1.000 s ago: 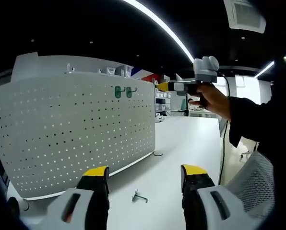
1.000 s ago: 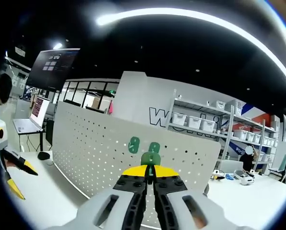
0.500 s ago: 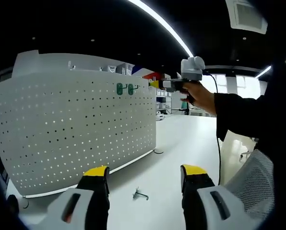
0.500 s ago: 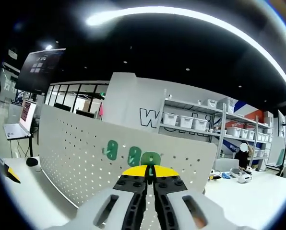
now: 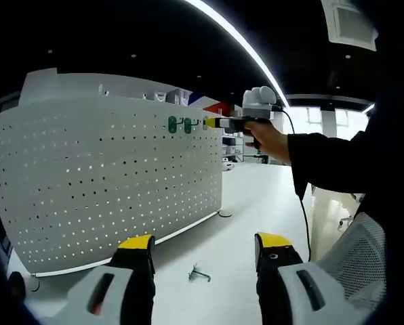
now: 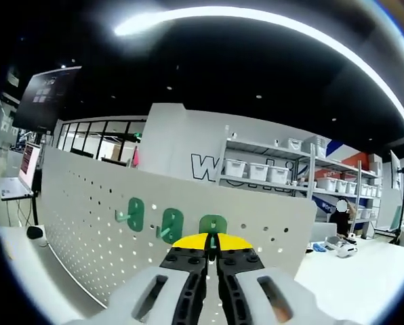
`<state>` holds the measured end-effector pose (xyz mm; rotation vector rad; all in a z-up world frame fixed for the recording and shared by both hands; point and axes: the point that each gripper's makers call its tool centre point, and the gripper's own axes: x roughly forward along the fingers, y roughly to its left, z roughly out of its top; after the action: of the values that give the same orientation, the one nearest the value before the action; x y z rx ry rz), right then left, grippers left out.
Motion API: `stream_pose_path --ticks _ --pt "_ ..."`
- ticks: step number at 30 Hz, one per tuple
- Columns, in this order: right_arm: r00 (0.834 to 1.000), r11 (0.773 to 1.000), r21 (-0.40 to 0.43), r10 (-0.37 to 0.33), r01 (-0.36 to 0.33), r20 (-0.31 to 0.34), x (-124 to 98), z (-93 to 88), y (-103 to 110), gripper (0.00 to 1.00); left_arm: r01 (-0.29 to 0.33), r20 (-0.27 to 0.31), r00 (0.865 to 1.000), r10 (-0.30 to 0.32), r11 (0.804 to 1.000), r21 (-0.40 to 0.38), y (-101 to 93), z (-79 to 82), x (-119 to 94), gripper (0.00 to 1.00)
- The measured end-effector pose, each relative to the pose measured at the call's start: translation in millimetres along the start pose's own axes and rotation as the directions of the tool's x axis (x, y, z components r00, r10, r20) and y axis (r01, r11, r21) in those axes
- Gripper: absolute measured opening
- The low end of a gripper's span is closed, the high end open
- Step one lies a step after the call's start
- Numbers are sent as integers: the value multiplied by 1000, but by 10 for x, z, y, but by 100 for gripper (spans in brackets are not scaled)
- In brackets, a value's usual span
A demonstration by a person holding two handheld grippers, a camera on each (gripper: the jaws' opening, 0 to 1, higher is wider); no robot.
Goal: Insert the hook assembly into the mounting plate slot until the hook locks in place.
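A tall white pegboard stands on the white table, with two green hooks mounted near its top right. A person's hand holds my right gripper just right of them, up at the board. Its jaws are shut on a third green hook, whose plate sits against the pegboard beside the two mounted green hooks. My right gripper hides the lower part of that hook. My left gripper hangs open low over the table, holding nothing. A small metal hook lies on the table between its jaws.
The white table runs on past the board's right end. A mesh chair back stands at the lower right, below the person's dark sleeve. Behind the board are shelves with white bins and a hanging monitor.
The right gripper has carried the green hook left and in toward the pegboard, ending beside the two mounted hooks. The left gripper has stayed open in place.
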<state>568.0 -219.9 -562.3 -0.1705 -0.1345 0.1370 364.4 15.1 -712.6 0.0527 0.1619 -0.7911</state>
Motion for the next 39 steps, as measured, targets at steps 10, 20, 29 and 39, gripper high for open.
stream_pose_path --ticks 10,20,29,39 --pt "1000 1000 6 -15 15 -2 96 -24 -53 1 5 -9 1000 -5 1000 -6 22 -35 9 61" --pt "1000 1000 10 -15 15 -7 164 -51 -58 1 5 -12 1000 -5 1000 -18 38 -53 7 60" --pt "1000 1000 2 -14 14 -14 173 -77 -63 1 5 -16 1000 -6 1000 -24 37 -65 4 59" --pt "999 998 -58 -29 28 -16 199 -99 -58 1 -2 -9 1000 2 1000 -29 70 -51 -13 59"
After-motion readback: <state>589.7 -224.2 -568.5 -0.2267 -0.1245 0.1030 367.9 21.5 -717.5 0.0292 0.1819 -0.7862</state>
